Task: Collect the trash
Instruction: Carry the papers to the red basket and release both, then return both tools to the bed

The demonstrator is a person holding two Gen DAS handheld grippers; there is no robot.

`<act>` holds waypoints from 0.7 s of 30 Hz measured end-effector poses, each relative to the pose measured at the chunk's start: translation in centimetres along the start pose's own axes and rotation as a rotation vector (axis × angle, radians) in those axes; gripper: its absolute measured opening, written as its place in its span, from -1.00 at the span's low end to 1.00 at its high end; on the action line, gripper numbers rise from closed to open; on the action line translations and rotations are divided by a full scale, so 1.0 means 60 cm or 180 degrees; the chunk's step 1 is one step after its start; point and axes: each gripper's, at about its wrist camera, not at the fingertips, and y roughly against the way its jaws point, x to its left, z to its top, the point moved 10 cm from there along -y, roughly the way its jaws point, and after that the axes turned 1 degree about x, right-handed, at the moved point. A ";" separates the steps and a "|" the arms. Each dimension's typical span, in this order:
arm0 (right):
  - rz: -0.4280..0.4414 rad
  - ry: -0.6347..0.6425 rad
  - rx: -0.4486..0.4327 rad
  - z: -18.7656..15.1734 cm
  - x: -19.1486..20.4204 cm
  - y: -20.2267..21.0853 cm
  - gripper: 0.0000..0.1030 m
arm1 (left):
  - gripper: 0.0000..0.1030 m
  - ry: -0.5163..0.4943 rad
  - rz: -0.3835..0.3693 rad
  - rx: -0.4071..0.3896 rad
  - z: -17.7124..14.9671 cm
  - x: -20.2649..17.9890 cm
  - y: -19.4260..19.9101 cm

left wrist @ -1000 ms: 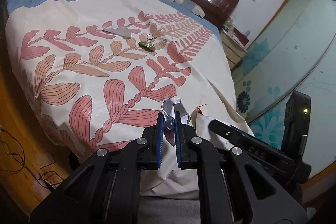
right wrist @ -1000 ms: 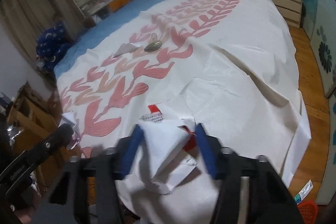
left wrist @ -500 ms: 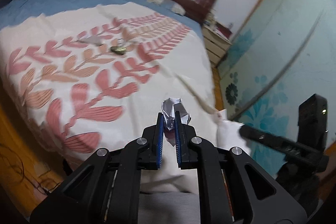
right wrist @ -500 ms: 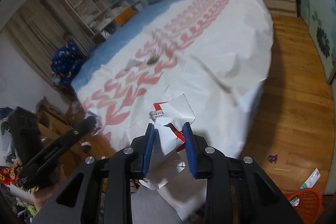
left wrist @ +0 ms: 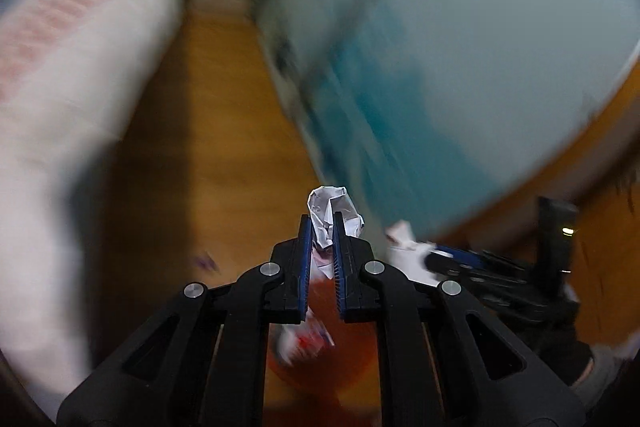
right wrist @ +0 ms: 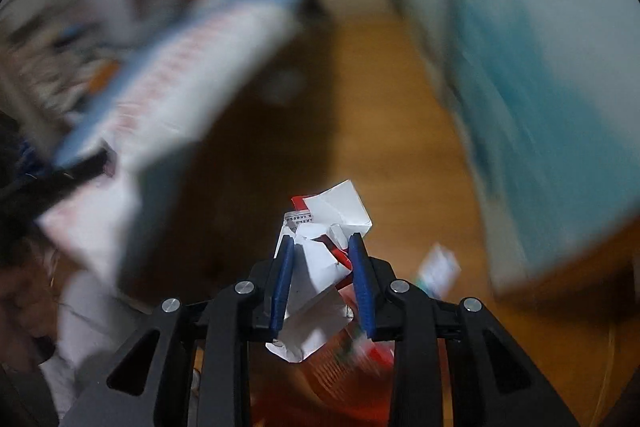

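My left gripper (left wrist: 322,223) is shut on a crumpled white paper ball (left wrist: 334,211), held above an orange basket (left wrist: 348,359) on the floor. My right gripper (right wrist: 320,241) is shut on a folded white and red paper wrapper (right wrist: 332,227), above the same orange basket (right wrist: 340,371), which holds some trash. The right gripper also shows at the right of the left wrist view (left wrist: 420,255), with white paper in it. Both views are blurred by motion.
The bed with the white and pink leaf cover (left wrist: 52,75) lies to the left, also in the right wrist view (right wrist: 168,67). A wooden floor (left wrist: 208,131) runs between the bed and a teal sliding door (left wrist: 440,47). A wrapper (right wrist: 438,269) lies beside the basket.
Both grippers have swung away from the bed to the right and down, over the floor and the orange basket, each still holding its paper.
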 end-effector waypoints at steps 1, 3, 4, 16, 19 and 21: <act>-0.0057 -0.0075 0.0101 -0.025 -0.030 -0.024 -0.43 | -0.81 -0.0065 -0.0004 0.0231 -0.022 -0.014 -0.051; -0.0080 -0.0424 0.0434 -0.102 -0.091 -0.096 -0.43 | -0.81 -0.0221 0.0084 0.0829 -0.092 -0.033 -0.173; -0.0063 -0.0599 0.0542 -0.129 -0.106 -0.119 -0.43 | -0.81 -0.0270 0.0139 0.1026 -0.119 -0.034 -0.212; -0.0003 -0.0842 0.0690 -0.199 -0.113 -0.198 -0.24 | -0.81 -0.0460 0.0519 0.1888 -0.239 -0.011 -0.349; -0.0080 -0.0791 0.0645 -0.199 -0.116 -0.195 -0.14 | -0.45 -0.0381 0.0510 0.1851 -0.234 -0.013 -0.348; -0.0124 -0.0732 0.0636 -0.200 -0.117 -0.190 -0.12 | 0.01 -0.0356 0.0530 0.1802 -0.234 -0.012 -0.346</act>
